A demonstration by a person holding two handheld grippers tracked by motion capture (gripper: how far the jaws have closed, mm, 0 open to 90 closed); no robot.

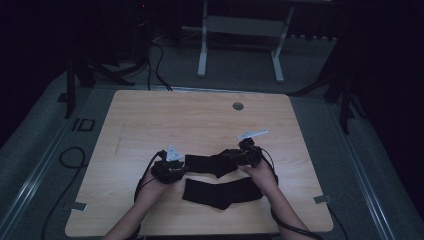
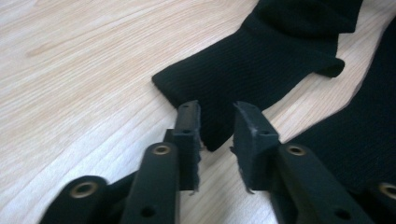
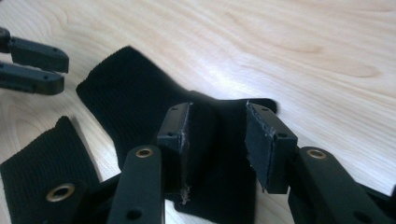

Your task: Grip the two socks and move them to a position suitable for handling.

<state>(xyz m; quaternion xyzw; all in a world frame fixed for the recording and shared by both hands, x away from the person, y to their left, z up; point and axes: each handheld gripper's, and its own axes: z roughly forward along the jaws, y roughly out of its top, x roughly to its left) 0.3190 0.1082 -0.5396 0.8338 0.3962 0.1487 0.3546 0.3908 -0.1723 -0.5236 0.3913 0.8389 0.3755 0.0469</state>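
Note:
Two black socks lie on the wooden table [image 1: 200,120]. The upper sock [image 1: 210,164] stretches between my two grippers, and the lower sock [image 1: 222,192] lies nearer the person. My left gripper [image 1: 177,162] is at the upper sock's left end. In the left gripper view its jaws [image 2: 217,126] stand apart, with a corner of the sock [image 2: 261,60] in the gap, unpinched. My right gripper [image 1: 236,156] is at the sock's right end, and its jaws [image 3: 217,121] straddle the sock [image 3: 126,93] without pressing it. The left gripper [image 3: 65,72] shows at the far end.
The second sock lies at the right edge [image 2: 369,121] and at the lower left [image 3: 42,158]. A round grommet [image 1: 238,106] sits near the table's far edge. Beyond stands a white desk frame [image 1: 240,30]. Cables [image 1: 75,155] lie on the floor at left.

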